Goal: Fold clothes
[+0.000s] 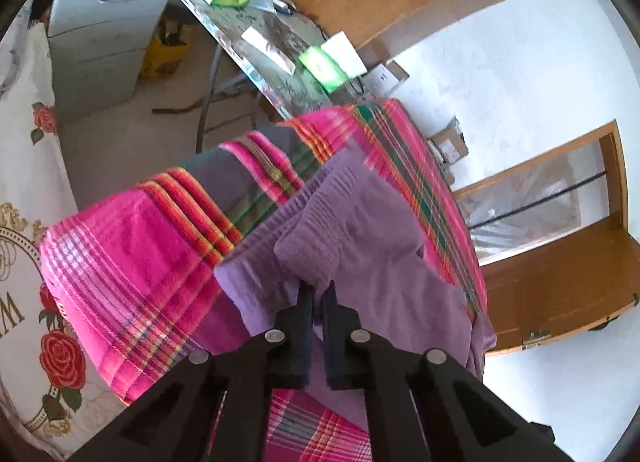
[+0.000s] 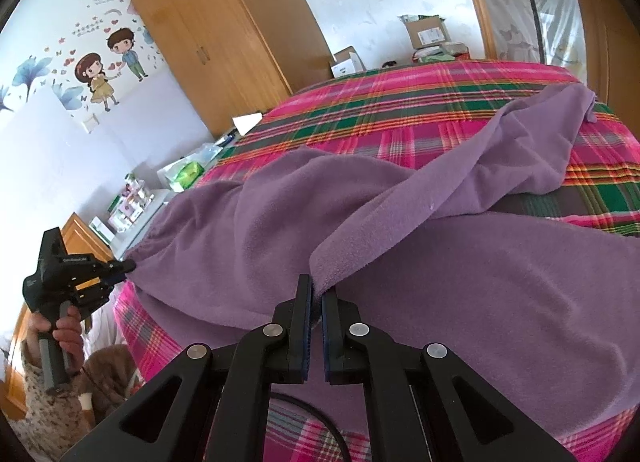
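Observation:
Purple fleece trousers (image 2: 460, 282) lie across a bed covered by a pink plaid sheet (image 2: 400, 102). One leg (image 2: 520, 154) stretches toward the far right corner. My right gripper (image 2: 317, 286) is shut on a fabric edge near the trousers' middle. In the left wrist view, my left gripper (image 1: 319, 287) is shut on the gathered waistband end of the trousers (image 1: 360, 246). The left gripper (image 2: 126, 265) also shows at the left of the right wrist view, pinching the waistband, held by a person's hand (image 2: 64, 332).
A wooden wardrobe (image 2: 208, 42) stands behind the bed. A folding table (image 1: 264, 50) with green packets sits beside the bed, next to a grey drawer cabinet (image 1: 100, 30). Cardboard boxes (image 2: 428, 36) rest on the floor by a wooden door frame (image 1: 560, 262). A rose-print pillow (image 1: 24, 262) lies at left.

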`<action>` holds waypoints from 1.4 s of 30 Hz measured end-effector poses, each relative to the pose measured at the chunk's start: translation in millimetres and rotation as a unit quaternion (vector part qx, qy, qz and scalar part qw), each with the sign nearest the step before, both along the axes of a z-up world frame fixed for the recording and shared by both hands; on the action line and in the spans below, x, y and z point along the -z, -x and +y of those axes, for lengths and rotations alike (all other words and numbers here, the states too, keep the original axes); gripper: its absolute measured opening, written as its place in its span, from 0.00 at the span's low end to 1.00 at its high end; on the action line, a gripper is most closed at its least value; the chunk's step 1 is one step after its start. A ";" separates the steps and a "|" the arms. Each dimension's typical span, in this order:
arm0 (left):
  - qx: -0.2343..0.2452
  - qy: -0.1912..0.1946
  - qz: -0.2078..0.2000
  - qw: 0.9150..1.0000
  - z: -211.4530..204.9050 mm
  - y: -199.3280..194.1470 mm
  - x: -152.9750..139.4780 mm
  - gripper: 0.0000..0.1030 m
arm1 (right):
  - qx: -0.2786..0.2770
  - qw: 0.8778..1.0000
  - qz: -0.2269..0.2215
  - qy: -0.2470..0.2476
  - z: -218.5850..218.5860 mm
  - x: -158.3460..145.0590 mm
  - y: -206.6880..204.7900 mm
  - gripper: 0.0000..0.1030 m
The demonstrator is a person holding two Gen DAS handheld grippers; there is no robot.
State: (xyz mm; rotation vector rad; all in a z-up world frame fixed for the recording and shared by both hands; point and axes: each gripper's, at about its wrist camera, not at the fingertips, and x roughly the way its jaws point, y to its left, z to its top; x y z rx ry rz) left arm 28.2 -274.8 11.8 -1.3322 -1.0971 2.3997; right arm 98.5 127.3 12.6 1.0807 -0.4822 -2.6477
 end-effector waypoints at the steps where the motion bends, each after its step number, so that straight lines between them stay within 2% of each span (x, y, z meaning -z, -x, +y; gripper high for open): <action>1: 0.000 0.004 0.002 1.000 -1.5 -0.5 -1.1 0.04 | -0.001 1.000 0.000 0.003 0.2 -1.0 -1.0 0.04; 7: 0.001 0.030 -0.021 0.999 -6.8 -3.7 11.3 0.04 | -0.009 1.000 -0.012 0.008 0.8 4.7 -6.5 0.04; 10: -0.001 0.030 -0.029 0.999 -7.5 -3.6 17.4 0.04 | -0.014 1.000 -0.028 0.000 -0.1 15.0 -8.1 0.04; 19: 0.003 0.062 -0.033 0.998 -1.4 -5.9 14.3 0.06 | -0.019 0.998 -0.049 -0.025 -2.0 28.8 -8.1 0.05; 25: -0.029 0.104 0.001 0.994 -2.0 -26.0 -9.7 0.14 | -0.027 0.997 -0.051 -0.044 -5.7 28.0 -7.2 0.07; 29: -0.039 0.131 0.041 0.990 5.0 -41.5 -31.1 0.18 | -0.023 0.998 -0.048 -0.036 -0.6 24.5 -14.0 0.08; 33: -0.003 0.131 0.073 0.989 24.7 -45.8 -45.0 0.23 | -0.018 0.999 -0.044 -0.027 5.0 20.9 -21.1 0.08; 37: 0.064 0.129 0.080 0.986 56.9 -41.6 -45.7 0.23 | 0.006 0.999 -0.032 -0.034 22.9 10.0 -39.6 0.08; 42: 0.147 0.129 0.084 0.977 107.1 -42.2 -36.6 0.23 | 0.059 0.996 -0.014 -0.062 58.3 -11.0 -72.9 0.09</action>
